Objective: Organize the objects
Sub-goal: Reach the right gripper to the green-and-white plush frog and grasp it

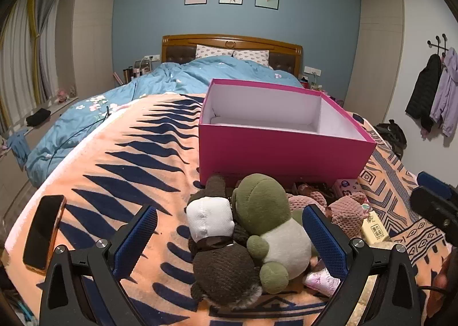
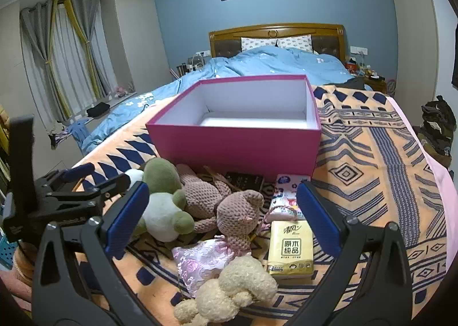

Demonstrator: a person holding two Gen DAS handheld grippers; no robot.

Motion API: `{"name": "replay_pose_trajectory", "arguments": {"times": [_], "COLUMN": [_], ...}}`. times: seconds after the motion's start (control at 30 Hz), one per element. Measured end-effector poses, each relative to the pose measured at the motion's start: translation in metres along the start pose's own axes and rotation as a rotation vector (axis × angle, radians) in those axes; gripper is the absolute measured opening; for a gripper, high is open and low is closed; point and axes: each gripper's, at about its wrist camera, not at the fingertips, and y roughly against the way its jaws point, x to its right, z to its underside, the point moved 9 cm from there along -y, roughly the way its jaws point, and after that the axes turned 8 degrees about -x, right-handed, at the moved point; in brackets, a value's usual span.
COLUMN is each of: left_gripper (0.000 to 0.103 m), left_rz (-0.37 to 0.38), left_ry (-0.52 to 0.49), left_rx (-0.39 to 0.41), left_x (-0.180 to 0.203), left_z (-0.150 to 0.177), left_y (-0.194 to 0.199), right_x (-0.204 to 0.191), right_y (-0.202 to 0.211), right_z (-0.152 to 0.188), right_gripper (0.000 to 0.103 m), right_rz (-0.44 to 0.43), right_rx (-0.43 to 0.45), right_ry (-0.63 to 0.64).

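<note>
An open, empty pink box (image 1: 283, 151) (image 2: 234, 145) stands on the patterned blanket. In front of it lies a pile of toys. My left gripper (image 1: 229, 234) is open, its jaws on either side of a brown-and-white plush (image 1: 217, 245) and a green frog plush (image 1: 269, 220) (image 2: 163, 200), not touching them. My right gripper (image 2: 223, 211) is open above a pink knitted toy (image 2: 229, 211), a pink satin pouch (image 2: 200, 260), a cream fluffy toy (image 2: 229, 291) and a yellow tissue pack (image 2: 290, 248).
A phone (image 1: 43, 234) lies on the blanket (image 1: 114, 159) at the left. A white tissue pack (image 2: 283, 197) and a dark booklet (image 2: 243, 181) lie by the box. A blue duvet (image 1: 171, 76) covers the far bed. Jackets (image 1: 435, 91) hang on the right wall.
</note>
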Motion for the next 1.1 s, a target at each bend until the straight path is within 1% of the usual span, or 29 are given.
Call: {"name": "replay_pose_trajectory", "arguments": {"times": [0.1, 0.2, 0.27, 0.4, 0.47, 0.53, 0.67, 0.7, 0.77, 0.83, 0.87, 0.9, 0.93, 1.0, 1.1], "left_gripper": [0.103, 0.103, 0.103, 0.103, 0.103, 0.103, 0.103, 0.103, 0.103, 0.103, 0.103, 0.103, 0.103, 0.103, 0.103], "left_rz": [0.005, 0.006, 0.010, 0.022, 0.026, 0.037, 0.059, 0.058, 0.063, 0.077, 0.094, 0.109, 0.118, 0.134, 0.155], "left_ry": [-0.001, -0.003, -0.004, -0.020, -0.033, -0.046, -0.068, -0.075, -0.085, -0.089, -0.092, -0.096, -0.101, -0.117, -0.144], "left_rx": [0.000, 0.005, 0.011, 0.016, 0.018, 0.017, 0.011, 0.010, -0.001, -0.021, -0.036, -0.046, -0.055, -0.069, -0.080], "left_x": [-0.002, -0.004, -0.007, -0.011, -0.014, -0.018, -0.024, -0.026, -0.028, -0.030, -0.030, -0.030, -0.029, -0.026, -0.023], "left_z": [0.001, 0.002, 0.002, 0.003, 0.003, 0.003, 0.004, 0.004, 0.007, 0.011, 0.015, 0.018, 0.021, 0.026, 0.031], "left_y": [0.001, 0.004, 0.006, 0.010, 0.011, 0.011, 0.011, 0.010, 0.006, 0.001, -0.002, -0.005, -0.007, -0.011, -0.014], "right_x": [-0.008, -0.017, -0.023, -0.034, -0.043, -0.056, -0.066, -0.066, -0.067, -0.063, -0.062, -0.062, -0.061, -0.057, -0.055], "right_y": [0.011, 0.020, 0.028, 0.047, 0.053, 0.049, 0.009, -0.001, -0.023, -0.040, -0.046, -0.052, -0.058, -0.068, -0.076], "right_z": [-0.005, -0.011, -0.016, -0.027, -0.031, -0.030, -0.011, -0.005, 0.007, 0.016, 0.020, 0.025, 0.029, 0.037, 0.043], "right_gripper": [0.103, 0.103, 0.103, 0.103, 0.103, 0.103, 0.103, 0.101, 0.095, 0.085, 0.082, 0.077, 0.075, 0.075, 0.071], "right_rz": [-0.026, -0.032, -0.056, -0.069, -0.093, -0.139, -0.183, -0.194, -0.249, -0.249, -0.247, -0.254, -0.261, -0.246, -0.249], "right_rx": [0.022, 0.042, 0.057, 0.103, 0.116, 0.086, -0.043, -0.069, -0.137, -0.194, -0.218, -0.242, -0.266, -0.297, -0.327], "right_ry": [0.015, 0.041, 0.051, 0.084, 0.110, 0.153, 0.161, 0.147, 0.102, 0.074, 0.068, 0.064, 0.055, 0.044, 0.023]}}
